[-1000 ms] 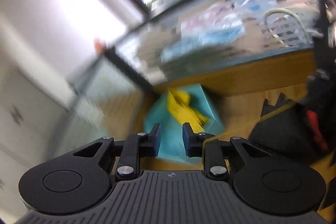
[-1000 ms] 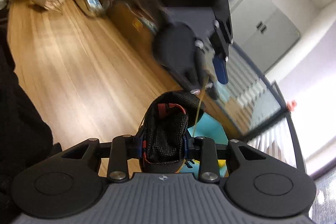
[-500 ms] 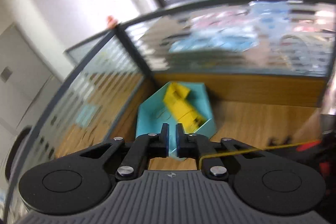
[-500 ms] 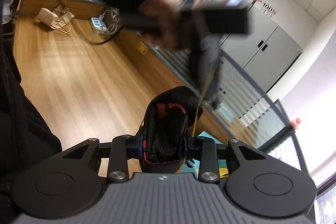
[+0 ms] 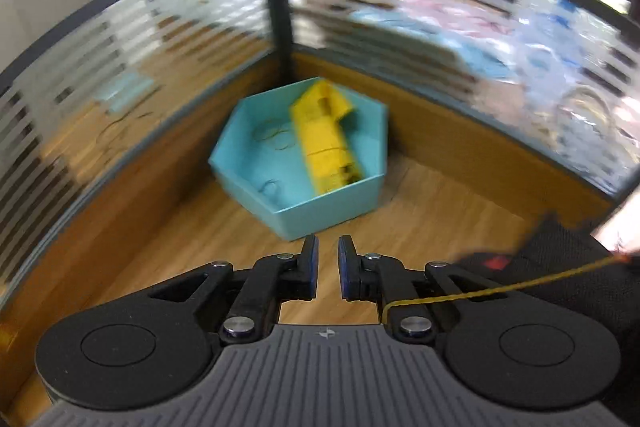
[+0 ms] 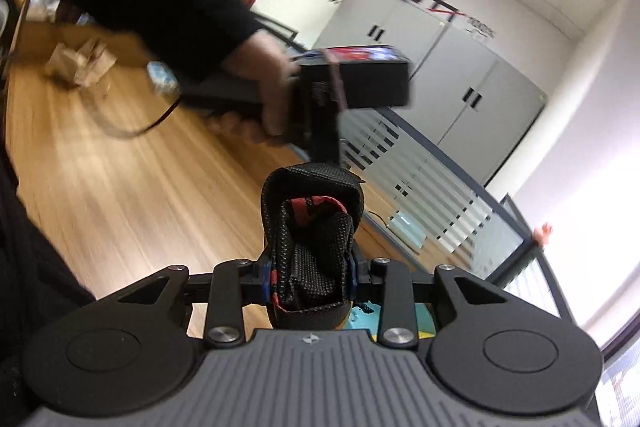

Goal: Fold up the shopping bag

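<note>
A: The right gripper is clamped on the folded black bag, low in the middle of its frame. The left gripper holds nothing: its jaws have a narrow gap, have just opened a touch, and only bare table shows between them.

B: And that yellow band?

A: It runs from the left gripper's right finger off to the right edge, toward the bag at lower right. My guess is it could slip off the finger, or tug the bundle and loosen the fold.

B: What's around?

A: A wooden table, glass partitions meeting in a corner at the top, grey cabinets upper right in the right view. Smaller: a blue tray mid-frame, with a yellow piece and loose bands in it.
</note>
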`<action>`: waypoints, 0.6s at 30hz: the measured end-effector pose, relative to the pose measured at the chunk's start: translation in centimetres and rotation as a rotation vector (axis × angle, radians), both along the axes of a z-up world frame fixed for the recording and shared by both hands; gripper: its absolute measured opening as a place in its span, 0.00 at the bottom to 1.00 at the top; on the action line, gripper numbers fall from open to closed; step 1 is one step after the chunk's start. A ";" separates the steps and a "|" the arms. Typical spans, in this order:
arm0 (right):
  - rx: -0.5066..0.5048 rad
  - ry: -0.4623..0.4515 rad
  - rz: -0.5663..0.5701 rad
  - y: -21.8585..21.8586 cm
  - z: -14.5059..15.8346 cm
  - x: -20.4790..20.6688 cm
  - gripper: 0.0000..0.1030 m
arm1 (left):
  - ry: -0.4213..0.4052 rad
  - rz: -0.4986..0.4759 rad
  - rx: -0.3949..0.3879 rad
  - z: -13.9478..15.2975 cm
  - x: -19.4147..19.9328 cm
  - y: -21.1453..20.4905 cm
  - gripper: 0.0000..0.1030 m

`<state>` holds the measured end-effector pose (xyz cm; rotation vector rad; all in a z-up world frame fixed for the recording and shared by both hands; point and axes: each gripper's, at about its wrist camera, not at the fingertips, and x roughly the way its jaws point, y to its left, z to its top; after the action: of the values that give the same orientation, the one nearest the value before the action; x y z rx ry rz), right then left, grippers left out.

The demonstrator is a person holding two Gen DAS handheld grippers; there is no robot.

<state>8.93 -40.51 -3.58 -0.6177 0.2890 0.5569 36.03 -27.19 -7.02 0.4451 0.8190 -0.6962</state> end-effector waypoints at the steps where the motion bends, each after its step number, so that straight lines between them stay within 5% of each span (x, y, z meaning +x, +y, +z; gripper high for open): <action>1: 0.014 0.001 0.007 -0.1 0.2 -0.2 0.36 | 0.022 0.030 -0.007 -0.4 0.7 1.0 0.14; 5: 0.102 0.023 0.068 -0.7 1.1 -0.1 0.36 | 0.210 0.036 -0.107 -0.8 1.2 2.7 0.17; 10: 0.415 0.189 0.081 -3.7 3.0 2.0 0.37 | 0.267 0.102 -0.240 0.5 1.1 5.1 0.18; 13: 0.664 0.354 0.063 -6.0 3.2 4.3 0.37 | 0.225 0.108 -0.202 1.6 0.6 5.9 0.20; 15: 0.775 0.431 0.080 -7.0 2.9 5.1 0.37 | 0.209 0.110 -0.156 1.7 0.2 6.2 0.30; 18: 0.894 0.509 0.115 -7.2 2.3 5.4 0.37 | 0.274 0.133 -0.204 1.2 -0.3 7.4 0.31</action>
<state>14.32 -47.74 -1.32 0.3872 0.4398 0.8726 35.71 -19.75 -5.79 0.1103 1.0135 -0.7177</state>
